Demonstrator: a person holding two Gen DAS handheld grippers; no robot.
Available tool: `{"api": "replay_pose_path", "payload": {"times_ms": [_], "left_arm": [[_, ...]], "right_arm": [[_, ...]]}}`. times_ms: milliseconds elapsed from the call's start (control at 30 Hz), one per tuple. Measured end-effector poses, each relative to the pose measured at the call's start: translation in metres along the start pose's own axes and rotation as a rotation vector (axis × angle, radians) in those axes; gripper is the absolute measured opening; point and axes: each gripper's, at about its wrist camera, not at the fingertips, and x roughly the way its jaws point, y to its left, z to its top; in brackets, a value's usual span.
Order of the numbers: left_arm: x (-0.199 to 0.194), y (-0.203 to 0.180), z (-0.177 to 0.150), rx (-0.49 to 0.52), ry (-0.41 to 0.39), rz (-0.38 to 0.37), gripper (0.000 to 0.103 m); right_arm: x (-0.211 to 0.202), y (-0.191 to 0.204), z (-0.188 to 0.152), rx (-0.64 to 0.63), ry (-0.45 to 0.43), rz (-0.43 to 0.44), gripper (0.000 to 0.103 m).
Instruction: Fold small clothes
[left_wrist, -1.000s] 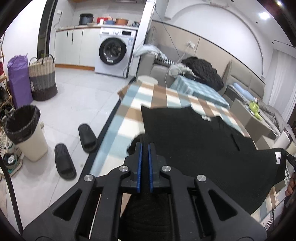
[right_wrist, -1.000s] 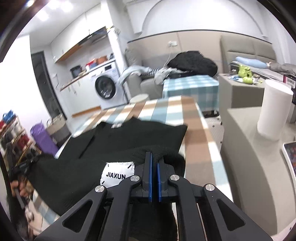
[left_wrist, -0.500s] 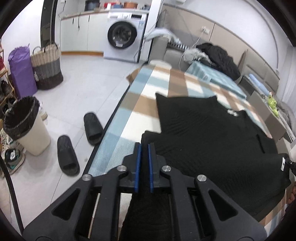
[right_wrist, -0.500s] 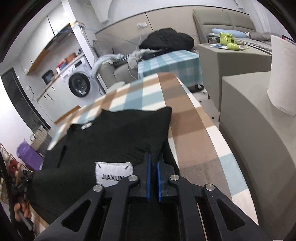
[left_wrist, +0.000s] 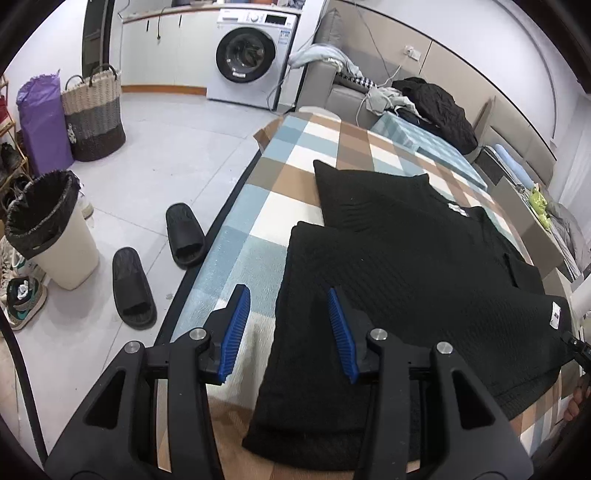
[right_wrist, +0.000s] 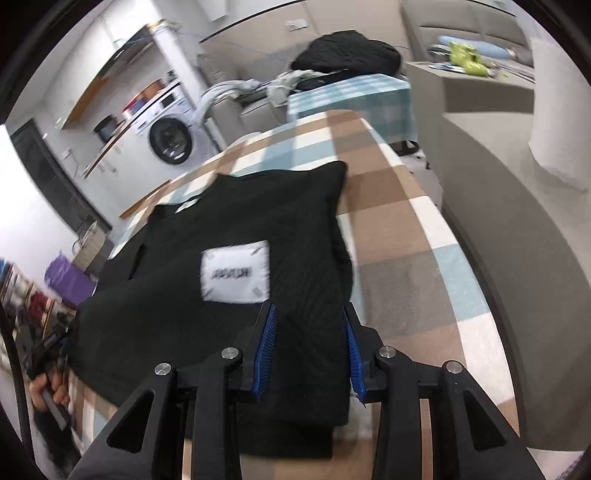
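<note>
The black garment (left_wrist: 406, 258) lies on the checked tabletop (left_wrist: 258, 221), its near edge folded over toward 12 o'clock. The jaws of the left gripper (left_wrist: 288, 328) and right gripper (right_wrist: 310, 350) are opening, cloth between them but not pressed. I judge this fold is being released; next comes a fresh grip for a second fold, though the garment's near hem is hidden behind the grippers and the right view is blurred.

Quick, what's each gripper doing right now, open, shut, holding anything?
Left gripper: fingers opening, nothing gripped; the black garment lies on the table partly between them.
Right gripper: fingers opening, garment lies between them, not pinched.
</note>
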Motion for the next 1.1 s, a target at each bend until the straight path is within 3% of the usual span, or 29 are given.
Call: {"api": "replay_pose_path", "payload": {"times_ms": [67,167,300,433,700,833,900,967,1033,1100], "left_arm": [[-0.006,-0.002,-0.004,0.016,-0.003,-0.006,0.040],[-0.007,-0.002,-0.009,0.021,0.013,-0.007,0.040],[-0.008,-0.001,-0.016,0.013,0.035,-0.023,0.043],[-0.010,-0.002,-0.024,0.013,0.058,-0.046,0.068],[-0.014,-0.013,-0.045,0.074,0.109,-0.079,0.069],[-0.012,-0.021,-0.049,0.112,0.100,-0.059,0.069],[-0.012,-0.024,-0.050,0.121,0.094,-0.049,0.067],[-0.012,-0.027,-0.051,0.131,0.086,-0.061,0.047],[-0.014,-0.031,-0.052,0.147,0.081,-0.069,0.038],[-0.016,-0.036,-0.053,0.183,0.077,-0.067,0.032]], "right_arm": [[-0.008,0.004,-0.005,-0.017,-0.008,0.008,0.036],[-0.005,0.001,-0.011,-0.033,0.014,-0.050,0.035],[-0.008,-0.001,-0.017,-0.037,0.028,-0.002,0.038],[-0.012,-0.001,-0.024,-0.025,0.044,0.024,0.045],[-0.017,0.008,-0.051,-0.051,0.066,0.083,0.061],[-0.009,0.012,-0.049,-0.055,0.068,0.074,0.061],[-0.005,0.015,-0.047,-0.064,0.065,0.066,0.061],[-0.001,0.017,-0.045,-0.071,0.071,0.051,0.058],[0.002,0.019,-0.044,-0.082,0.071,0.039,0.045],[0.004,0.020,-0.044,-0.093,0.076,0.036,0.040]]}}
